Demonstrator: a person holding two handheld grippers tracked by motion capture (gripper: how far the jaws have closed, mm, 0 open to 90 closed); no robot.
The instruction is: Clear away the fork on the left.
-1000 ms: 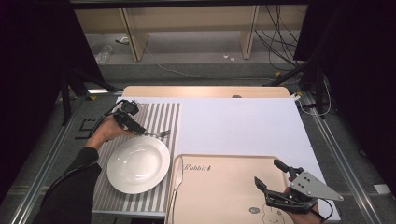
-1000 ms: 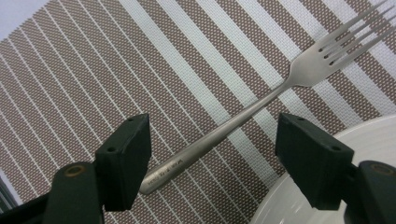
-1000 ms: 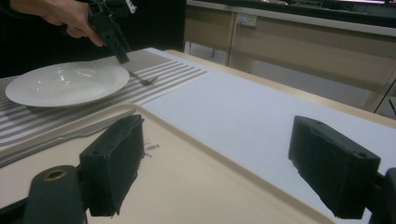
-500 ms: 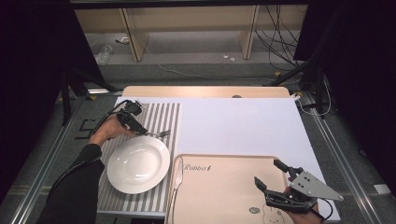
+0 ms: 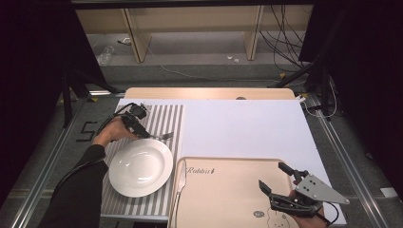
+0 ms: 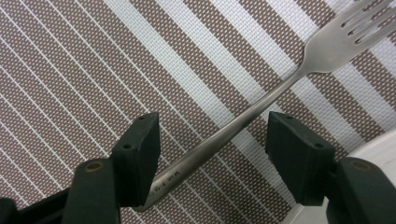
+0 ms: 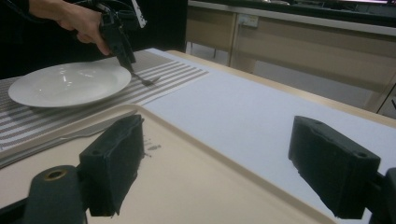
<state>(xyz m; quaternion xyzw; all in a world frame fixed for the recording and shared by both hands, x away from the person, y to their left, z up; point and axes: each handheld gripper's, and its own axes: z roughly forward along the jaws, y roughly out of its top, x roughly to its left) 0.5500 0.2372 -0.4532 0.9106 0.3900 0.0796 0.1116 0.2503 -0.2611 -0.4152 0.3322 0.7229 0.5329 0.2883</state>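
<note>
Tray [image 5: 228,190] edge runs nearest the person, with the right gripper [image 5: 278,183] hovering over its 4 o'clock corner, jaws spread wide with nothing between them; it sits where it sat a second ago. A knife [image 5: 178,187] lies along the tray's left rim, just beside the striped placemat [image 5: 166,118]. The white plate [image 5: 140,167] rests on the mat's near half, its rim close to the tray at 3 o'clock and near the mat's left edge at 9 o'clock. Beyond the plate, at its 12 o'clock, the fork [image 6: 261,107] lies flat on the mat, tines toward 2 o'clock, clear of the plate rim. The left gripper [image 6: 210,149] straddles the fork's handle; its jaws have just been closing, one pad touching the handle end, the other still apart, so it isn't yet clamped. The left hand [image 5: 111,133] has barely shifted since the earlier frame. Farther off, the white table [image 5: 247,123] stretches bare toward 12 and 2 o'clock.
</note>
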